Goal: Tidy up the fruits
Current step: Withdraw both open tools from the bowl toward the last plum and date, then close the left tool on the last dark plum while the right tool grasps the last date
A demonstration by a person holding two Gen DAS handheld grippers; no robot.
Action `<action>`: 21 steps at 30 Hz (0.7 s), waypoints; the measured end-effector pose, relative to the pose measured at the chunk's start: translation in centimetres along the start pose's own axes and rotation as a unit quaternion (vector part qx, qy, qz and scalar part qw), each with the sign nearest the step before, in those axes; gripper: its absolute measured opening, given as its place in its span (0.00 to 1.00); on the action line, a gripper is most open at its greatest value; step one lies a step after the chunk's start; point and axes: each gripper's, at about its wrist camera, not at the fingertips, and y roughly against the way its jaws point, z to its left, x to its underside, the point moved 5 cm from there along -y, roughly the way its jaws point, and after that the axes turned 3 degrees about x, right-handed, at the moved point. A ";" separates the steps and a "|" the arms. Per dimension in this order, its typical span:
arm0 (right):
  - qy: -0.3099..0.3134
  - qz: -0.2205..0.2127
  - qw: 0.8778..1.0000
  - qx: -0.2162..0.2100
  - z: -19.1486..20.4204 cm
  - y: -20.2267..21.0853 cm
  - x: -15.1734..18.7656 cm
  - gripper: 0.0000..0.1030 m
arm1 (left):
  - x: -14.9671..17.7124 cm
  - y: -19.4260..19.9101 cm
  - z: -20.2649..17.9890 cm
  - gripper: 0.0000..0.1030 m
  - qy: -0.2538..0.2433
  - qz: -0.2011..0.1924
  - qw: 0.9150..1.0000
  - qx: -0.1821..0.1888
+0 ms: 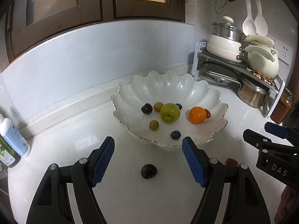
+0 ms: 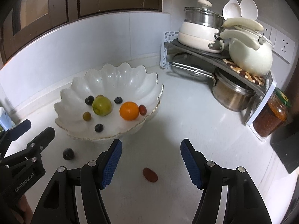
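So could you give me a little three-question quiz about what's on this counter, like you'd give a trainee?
1. True or false: the left gripper is shut on the dark fruit.
2. How many fruits lie on the counter outside the scalloped bowl?
3. Which fruit lies before the right gripper: A orange, B red date, C green apple?

Key: 1 false, open; 2 two; 3 B.

Red fruit half hidden behind left gripper.
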 end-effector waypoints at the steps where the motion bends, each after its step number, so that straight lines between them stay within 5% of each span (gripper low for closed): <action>1: -0.001 0.000 1.000 0.001 0.0 -0.1 0.3 0.64 | 0.2 -0.1 0.0 0.72 0.000 0.001 1.000 0.000; 21: -0.014 0.021 0.999 0.023 0.1 -3.2 4.2 0.64 | 4.4 -4.2 -0.1 0.63 -0.018 0.046 0.999 -0.001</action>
